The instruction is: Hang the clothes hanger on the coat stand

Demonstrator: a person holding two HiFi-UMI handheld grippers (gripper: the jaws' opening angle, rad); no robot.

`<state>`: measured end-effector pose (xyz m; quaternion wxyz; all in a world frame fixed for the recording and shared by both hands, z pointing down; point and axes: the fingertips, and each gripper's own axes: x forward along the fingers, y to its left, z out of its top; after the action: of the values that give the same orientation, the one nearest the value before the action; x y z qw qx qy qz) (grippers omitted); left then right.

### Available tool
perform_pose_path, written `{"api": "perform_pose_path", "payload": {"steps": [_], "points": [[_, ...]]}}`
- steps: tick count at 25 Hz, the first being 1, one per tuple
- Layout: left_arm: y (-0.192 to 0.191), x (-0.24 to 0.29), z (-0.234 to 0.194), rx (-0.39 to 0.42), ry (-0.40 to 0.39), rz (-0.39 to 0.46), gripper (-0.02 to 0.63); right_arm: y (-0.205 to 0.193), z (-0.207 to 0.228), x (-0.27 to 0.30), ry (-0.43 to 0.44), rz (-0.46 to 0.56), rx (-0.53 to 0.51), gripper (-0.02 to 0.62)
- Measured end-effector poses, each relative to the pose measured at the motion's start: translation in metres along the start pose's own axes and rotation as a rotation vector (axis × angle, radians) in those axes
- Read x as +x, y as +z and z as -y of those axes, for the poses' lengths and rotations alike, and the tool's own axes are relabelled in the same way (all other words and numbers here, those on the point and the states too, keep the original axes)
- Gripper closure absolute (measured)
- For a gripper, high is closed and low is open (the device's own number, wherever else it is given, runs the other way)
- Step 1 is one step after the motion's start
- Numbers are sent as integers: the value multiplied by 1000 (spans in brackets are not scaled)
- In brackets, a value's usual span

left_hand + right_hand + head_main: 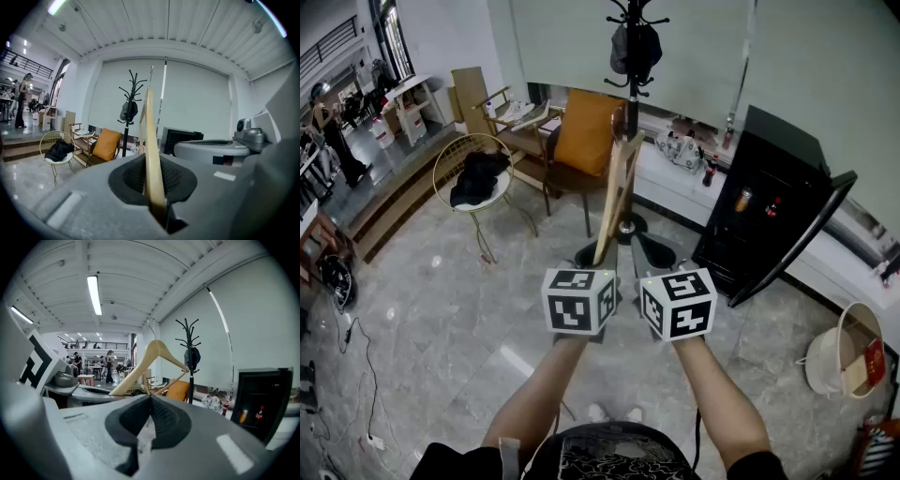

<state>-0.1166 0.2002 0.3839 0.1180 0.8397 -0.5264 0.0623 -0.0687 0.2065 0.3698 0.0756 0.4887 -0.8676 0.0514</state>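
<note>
Holding both forearms out side by side, facing the coat stand (632, 66)
left tongs (594, 255) clamp the hanger (614, 192) upright, right tongs (653, 249) pinched together on nothing

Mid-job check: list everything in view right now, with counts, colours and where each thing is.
hanger: one, pale wood, on end in the left gripper, in front of the stand
coat stand: one, black, straight ahead by the blind
bag: one, dark, hung on the stand's upper hooks
armchair: one, wood with orange cushion, left of the stand
wire chair: one, gold, further left
cloth: one, black, on the wire chair's seat
cabinet: one, black, right of the stand
basket: one, pale, on the floor at far right
person: one, standing at far left
left gripper: shut on the hanger
right gripper: jaws together, nothing between them, beside the left
</note>
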Motion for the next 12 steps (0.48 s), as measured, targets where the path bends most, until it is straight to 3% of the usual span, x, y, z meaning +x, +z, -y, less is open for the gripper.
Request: {"api": "perform_pose_path", "payload": {"steps": [12], "points": [[0,1,-39,-4,-23,-10,580,-2,-13,33,-38,-21,42,595]]}}
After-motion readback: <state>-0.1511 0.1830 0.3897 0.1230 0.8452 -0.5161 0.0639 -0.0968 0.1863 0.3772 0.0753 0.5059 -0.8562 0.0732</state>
